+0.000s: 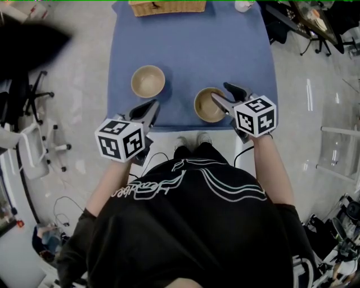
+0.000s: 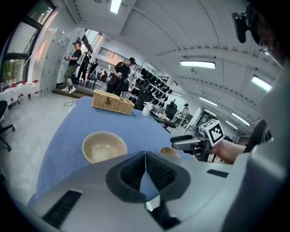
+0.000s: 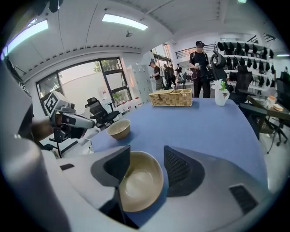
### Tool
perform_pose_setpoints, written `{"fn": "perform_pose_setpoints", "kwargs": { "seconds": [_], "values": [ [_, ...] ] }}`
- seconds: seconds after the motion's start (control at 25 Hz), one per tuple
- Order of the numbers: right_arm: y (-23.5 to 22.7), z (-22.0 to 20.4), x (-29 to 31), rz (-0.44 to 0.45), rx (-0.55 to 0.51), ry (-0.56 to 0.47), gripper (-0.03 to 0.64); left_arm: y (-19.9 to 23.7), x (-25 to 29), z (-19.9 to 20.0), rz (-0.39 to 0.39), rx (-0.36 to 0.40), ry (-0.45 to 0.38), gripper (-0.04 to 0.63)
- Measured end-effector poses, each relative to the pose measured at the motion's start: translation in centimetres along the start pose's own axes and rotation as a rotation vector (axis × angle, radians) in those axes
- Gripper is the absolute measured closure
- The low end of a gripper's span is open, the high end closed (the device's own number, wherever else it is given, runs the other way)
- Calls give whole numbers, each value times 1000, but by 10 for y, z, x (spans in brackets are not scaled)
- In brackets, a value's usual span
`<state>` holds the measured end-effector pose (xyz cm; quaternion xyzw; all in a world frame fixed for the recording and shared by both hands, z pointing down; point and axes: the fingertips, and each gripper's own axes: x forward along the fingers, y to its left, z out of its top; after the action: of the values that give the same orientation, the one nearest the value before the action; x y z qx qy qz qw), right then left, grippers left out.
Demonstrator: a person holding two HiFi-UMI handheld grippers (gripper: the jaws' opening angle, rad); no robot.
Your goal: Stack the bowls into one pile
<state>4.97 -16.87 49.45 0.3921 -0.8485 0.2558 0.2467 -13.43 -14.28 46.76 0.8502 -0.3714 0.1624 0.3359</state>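
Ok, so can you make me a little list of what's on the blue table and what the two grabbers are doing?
table: blue-covered table
far edge: woven wicker basket
bowls: two, apart, not stacked yet
left beige round bowl: alone on the cloth
right beige round bowl: near the front edge, between the right jaws
left hand-held gripper: jaws together, empty
right hand-held gripper: jaws apart around the right bowl, not squeezing it

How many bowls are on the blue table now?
2. One bowl stands alone on the left side of the table. The other bowl is near the front edge, between the open jaws of the right gripper. No further bowl shows; the basket could hide some.
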Motion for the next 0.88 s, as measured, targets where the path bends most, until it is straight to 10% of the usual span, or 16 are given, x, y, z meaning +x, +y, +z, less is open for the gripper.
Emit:
{"fn": "perform_pose_setpoints", "kwargs": {
  "seconds": [0.88],
  "values": [
    [87,112,75,171,-206,7,383,58,-65,18,118,-86,-126,568]
  ]
}}
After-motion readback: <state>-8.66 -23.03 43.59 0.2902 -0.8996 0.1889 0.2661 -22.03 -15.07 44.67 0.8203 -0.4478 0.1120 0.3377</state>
